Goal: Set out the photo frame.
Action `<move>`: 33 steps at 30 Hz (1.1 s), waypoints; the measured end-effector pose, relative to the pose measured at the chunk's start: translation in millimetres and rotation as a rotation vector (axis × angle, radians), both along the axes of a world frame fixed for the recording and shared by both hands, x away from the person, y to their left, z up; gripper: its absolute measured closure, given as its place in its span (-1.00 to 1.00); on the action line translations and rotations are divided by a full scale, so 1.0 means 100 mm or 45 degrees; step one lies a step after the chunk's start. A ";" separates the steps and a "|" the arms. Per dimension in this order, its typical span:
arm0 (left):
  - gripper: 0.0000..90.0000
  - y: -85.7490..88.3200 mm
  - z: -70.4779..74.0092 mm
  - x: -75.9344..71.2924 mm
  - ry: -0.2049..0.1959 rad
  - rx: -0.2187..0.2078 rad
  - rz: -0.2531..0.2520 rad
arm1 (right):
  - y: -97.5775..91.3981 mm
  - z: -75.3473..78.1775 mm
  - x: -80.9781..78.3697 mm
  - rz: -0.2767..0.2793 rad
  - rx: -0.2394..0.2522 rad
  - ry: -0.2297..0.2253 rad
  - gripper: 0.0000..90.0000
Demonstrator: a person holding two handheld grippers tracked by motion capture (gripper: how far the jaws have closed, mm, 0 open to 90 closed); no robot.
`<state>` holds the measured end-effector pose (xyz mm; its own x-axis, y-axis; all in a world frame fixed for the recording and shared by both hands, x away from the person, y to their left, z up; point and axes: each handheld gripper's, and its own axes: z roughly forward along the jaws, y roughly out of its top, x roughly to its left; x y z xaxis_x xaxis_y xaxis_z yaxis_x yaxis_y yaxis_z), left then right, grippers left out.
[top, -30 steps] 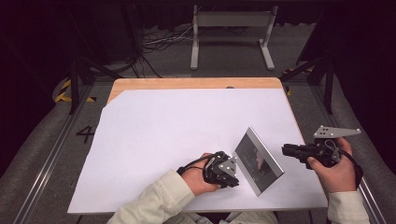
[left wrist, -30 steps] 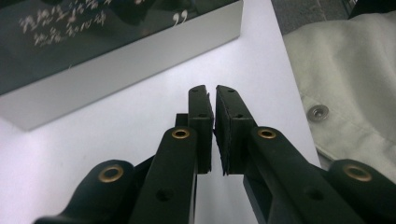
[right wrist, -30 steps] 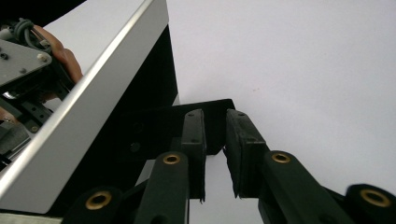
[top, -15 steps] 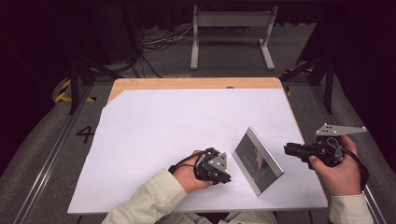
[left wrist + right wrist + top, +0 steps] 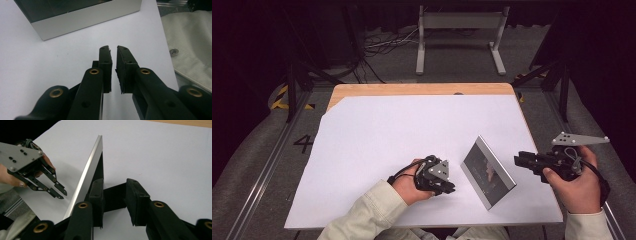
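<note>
Standing upright on desk (image 5: 377, 130), silver picture frame (image 5: 488, 171) at 5 o'clock, between left tool (image 5: 450, 189) and right tool (image 5: 518, 160).

Left gripper view: left tool (image 5: 113, 47) nearly clenched, empty, just been opening; frame (image 5: 82, 15) at 11 o'clock.

Right gripper view: right tool (image 5: 115, 182) released, just been opening, nothing between pads; frame edge (image 5: 88, 170) at 10 o'clock. Likely rigid, light, tippy, glass fragile; grip metal rim.

Dark digit "4" (image 5: 303, 144) readable, painted on the grey floor (image 5: 262, 150) left of the surface, between the metal rails. Yellow-and-black hazard striping (image 5: 282, 97) on the floor farther back, a marking with no lettering. Nothing legible on the silver picture frame (image 5: 488, 172), on its dark glass, on the white sheet (image 5: 412, 130).
</note>
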<state>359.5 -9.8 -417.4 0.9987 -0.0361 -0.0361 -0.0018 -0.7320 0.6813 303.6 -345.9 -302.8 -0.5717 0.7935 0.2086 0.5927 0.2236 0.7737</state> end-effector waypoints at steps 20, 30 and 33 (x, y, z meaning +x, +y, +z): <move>0.82 0.08 0.03 0.08 -0.003 0.001 0.037 | 0.24 0.03 -0.03 -0.011 0.000 0.107 0.31; 0.81 0.07 0.02 0.08 -0.001 0.009 0.038 | 0.33 0.03 -0.04 -0.001 -0.003 0.131 0.27; 0.81 0.07 0.02 0.08 -0.001 0.010 0.038 | 0.37 0.02 -0.04 0.007 -0.007 0.138 0.25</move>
<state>367.6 -2.5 -415.6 0.9993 -0.0063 -0.0358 0.0196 -0.7371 0.6755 299.5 -309.4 -300.8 -0.5505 0.7917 0.2651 0.6716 0.2313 0.7038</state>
